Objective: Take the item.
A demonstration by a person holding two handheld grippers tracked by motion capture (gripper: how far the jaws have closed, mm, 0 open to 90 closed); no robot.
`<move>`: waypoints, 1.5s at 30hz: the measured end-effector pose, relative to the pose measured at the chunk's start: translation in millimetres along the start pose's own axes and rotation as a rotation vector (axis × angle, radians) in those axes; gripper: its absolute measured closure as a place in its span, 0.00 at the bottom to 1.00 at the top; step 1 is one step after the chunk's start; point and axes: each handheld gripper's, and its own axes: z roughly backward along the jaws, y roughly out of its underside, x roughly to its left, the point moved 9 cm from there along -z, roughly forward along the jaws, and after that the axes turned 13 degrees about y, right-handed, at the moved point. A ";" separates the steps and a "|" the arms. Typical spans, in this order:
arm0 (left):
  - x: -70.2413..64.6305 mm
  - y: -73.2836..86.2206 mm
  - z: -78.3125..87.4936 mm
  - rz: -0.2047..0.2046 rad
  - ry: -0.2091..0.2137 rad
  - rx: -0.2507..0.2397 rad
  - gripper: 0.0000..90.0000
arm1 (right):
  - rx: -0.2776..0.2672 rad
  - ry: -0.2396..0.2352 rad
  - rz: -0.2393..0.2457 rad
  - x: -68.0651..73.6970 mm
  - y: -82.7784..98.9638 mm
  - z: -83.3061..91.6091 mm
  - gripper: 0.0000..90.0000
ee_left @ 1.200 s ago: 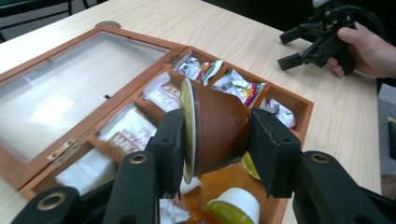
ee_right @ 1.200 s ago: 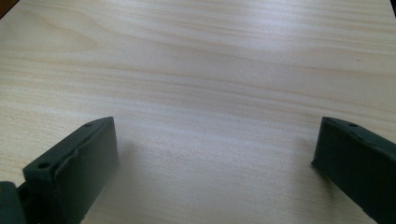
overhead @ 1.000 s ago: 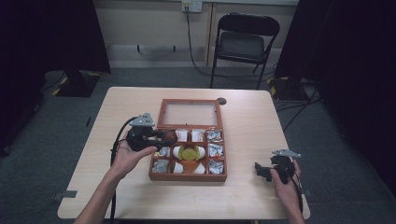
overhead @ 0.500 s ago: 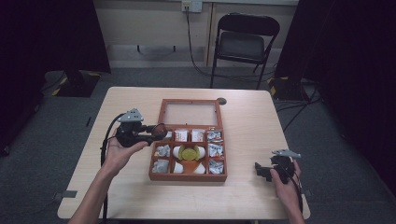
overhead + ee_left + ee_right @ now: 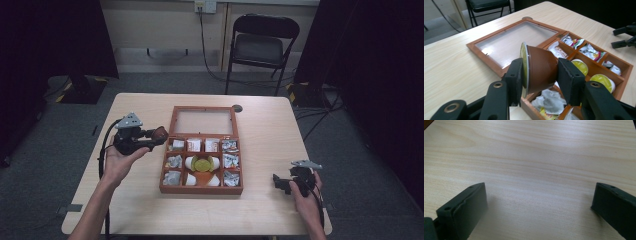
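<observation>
My left gripper (image 5: 540,75) is shut on a brown capsule (image 5: 541,68) with a yellow-green foil lid, held sideways with one pad on the lid and one on the base. In the high view this left gripper (image 5: 156,136) and its capsule (image 5: 160,134) hover just left of the wooden compartment box (image 5: 200,190). The box's glass lid (image 5: 202,121) lies open toward the far side. Its compartments hold more capsules (image 5: 202,163) and wrapped packets (image 5: 174,161). My right gripper (image 5: 278,183) rests near the table's front right, and in its own view the right gripper (image 5: 539,202) stands open over bare wood.
A small dark round disc (image 5: 237,108) lies on the table just beyond the box lid. A black folding chair (image 5: 262,45) stands behind the table. The left gripper's cable (image 5: 102,155) trails along the table's left side.
My left gripper has carried the brown capsule leftward and a little higher, away from the box's left compartments. The right gripper has stayed in place.
</observation>
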 end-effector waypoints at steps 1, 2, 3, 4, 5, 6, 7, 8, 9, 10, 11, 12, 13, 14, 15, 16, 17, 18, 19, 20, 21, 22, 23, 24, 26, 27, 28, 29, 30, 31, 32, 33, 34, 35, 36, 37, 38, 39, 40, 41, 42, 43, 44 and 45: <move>1.5 0.6 1.5 -0.001 -0.006 0.001 0.63 | 0.000 0.000 0.000 0.0 0.0 0.0 0.00; 2.9 1.0 2.5 0.005 -0.009 -0.005 0.63 | 0.000 0.000 0.001 -0.1 0.0 0.0 0.00; 2.9 1.0 2.5 0.005 -0.009 -0.005 0.63 | 0.000 0.000 0.001 -0.1 0.0 0.0 0.00; 6.8 2.9 4.4 0.013 -0.019 -0.006 0.63 | 0.000 0.000 0.000 0.0 0.0 0.0 0.00; 8.9 3.8 5.3 0.024 -0.027 -0.013 0.63 | 0.000 0.000 0.000 0.0 0.0 0.0 0.00; 8.9 3.8 5.3 0.024 -0.027 -0.013 0.63 | 0.000 0.000 0.000 0.0 0.0 0.0 0.00; 13.8 6.1 7.8 0.036 -0.046 -0.015 0.63 | 0.000 0.000 0.001 0.0 0.0 0.0 0.00; 13.8 6.1 7.8 0.036 -0.046 -0.015 0.63 | 0.000 0.000 0.001 0.0 0.0 0.0 0.00; 17.4 7.7 9.8 0.046 -0.060 -0.020 0.63 | 0.000 0.000 0.000 0.0 0.0 0.0 0.00; 17.4 7.7 9.8 0.046 -0.060 -0.020 0.63 | 0.000 0.000 0.000 0.0 0.0 0.0 0.00; 19.2 8.5 10.7 0.049 -0.066 -0.021 0.63 | 0.000 0.000 0.001 -0.1 0.0 0.0 0.00; 22.2 11.3 11.1 0.058 -0.076 -0.017 0.63 | 0.000 0.000 0.000 0.0 0.0 0.0 0.00; 24.3 13.8 10.6 0.059 -0.081 -0.008 0.63 | 0.000 0.000 0.000 0.0 0.0 0.0 0.00; 25.8 15.6 10.2 0.062 -0.087 -0.003 0.63 | 0.000 0.000 0.001 -0.1 0.0 0.0 0.00; 25.8 15.6 10.2 0.062 -0.087 -0.003 0.63 | 0.000 0.000 0.001 -0.1 0.0 0.0 0.00; 28.7 18.7 9.8 0.065 -0.098 0.007 0.63 | 0.000 0.000 0.001 0.0 0.0 0.0 0.00; 32.4 22.7 9.0 0.079 -0.101 0.008 0.63 | 0.000 0.000 0.000 0.0 0.0 0.0 0.00; 35.0 25.2 9.0 0.082 -0.107 0.014 0.63 | 0.000 0.000 0.001 0.0 0.0 0.0 0.00; 35.0 25.2 9.0 0.082 -0.107 0.014 0.63 | 0.000 0.000 0.001 0.0 0.0 0.0 0.00; 40.7 31.0 8.8 0.093 -0.111 0.020 0.63 | 0.000 0.000 0.001 -0.1 0.0 0.0 0.00; 43.6 33.8 8.9 0.096 -0.117 0.024 0.63 | 0.000 0.000 0.000 0.0 0.0 0.0 0.00; 46.3 36.7 9.2 0.104 -0.122 0.028 0.63 | 0.000 0.000 0.000 0.0 0.0 0.0 0.00; 48.0 38.8 9.2 0.112 -0.120 0.023 0.63 | 0.000 0.000 0.000 0.0 0.0 0.0 0.00; 48.9 40.2 9.2 0.115 -0.117 0.023 0.63 | 0.000 0.000 0.001 -0.1 0.0 0.0 0.00; 50.9 43.0 9.7 0.120 -0.121 0.028 0.63 | 0.000 0.000 0.000 0.0 0.0 0.0 0.00; 50.9 43.0 9.7 0.120 -0.121 0.028 0.63 | 0.000 0.000 0.000 0.0 0.0 0.0 0.00; 51.3 45.2 8.7 0.118 -0.119 0.031 0.63 | 0.000 0.000 0.001 -0.1 0.0 0.0 0.00; 51.9 47.9 6.5 0.119 -0.119 0.039 0.63 | 0.000 0.000 0.000 0.0 0.0 0.0 0.00; 52.8 50.9 4.3 0.120 -0.124 0.053 0.63 | 0.000 0.000 0.000 0.0 0.0 0.0 0.00; 53.7 53.3 2.8 0.117 -0.128 0.064 0.63 | 0.000 0.000 0.000 0.0 0.0 0.0 0.00; 55.0 57.1 0.4 0.121 -0.128 0.077 0.63 | 0.000 0.000 0.001 0.0 0.0 0.0 0.00; 56.0 59.1 -1.0 0.124 -0.127 0.081 0.63 | 0.000 0.000 0.000 0.0 0.0 0.0 0.00; 57.4 61.7 -2.3 0.128 -0.130 0.089 0.63 | 0.000 0.000 0.000 0.0 0.0 0.0 0.00; 58.6 64.0 -3.5 0.136 -0.130 0.093 0.63 | 0.000 0.000 0.000 0.0 0.0 0.0 0.00; 58.6 64.0 -3.5 0.136 -0.130 0.093 0.63 | 0.000 0.000 0.000 0.0 0.0 0.0 0.00; 59.4 66.0 -4.5 0.140 -0.132 0.097 0.63 | 0.000 0.000 0.000 0.0 0.0 0.0 0.00; 59.9 68.2 -6.3 0.144 -0.134 0.105 0.63 | 0.000 0.000 0.000 0.0 0.0 0.0 0.00; 59.7 68.9 -7.8 0.148 -0.131 0.104 0.63 | 0.000 0.000 0.000 0.0 0.0 0.0 0.00; 59.8 70.1 -9.2 0.149 -0.130 0.111 0.63 | 0.000 0.000 0.001 -0.1 0.0 0.0 0.00; 59.8 70.1 -9.2 0.149 -0.130 0.111 0.63 | 0.000 0.000 0.001 -0.1 0.0 0.0 0.00; 60.2 73.5 -11.8 0.149 -0.128 0.130 0.63 | 0.000 0.000 0.001 0.0 0.0 0.0 0.00; 60.2 73.5 -11.8 0.149 -0.128 0.130 0.63 | 0.000 0.000 0.001 0.0 0.0 0.0 0.00; 61.4 77.1 -14.2 0.158 -0.131 0.139 0.63 | 0.000 0.000 0.000 0.0 0.0 0.0 0.00; 61.6 78.2 -14.7 0.157 -0.129 0.146 0.63 | 0.000 0.000 0.001 0.0 0.0 0.0 0.00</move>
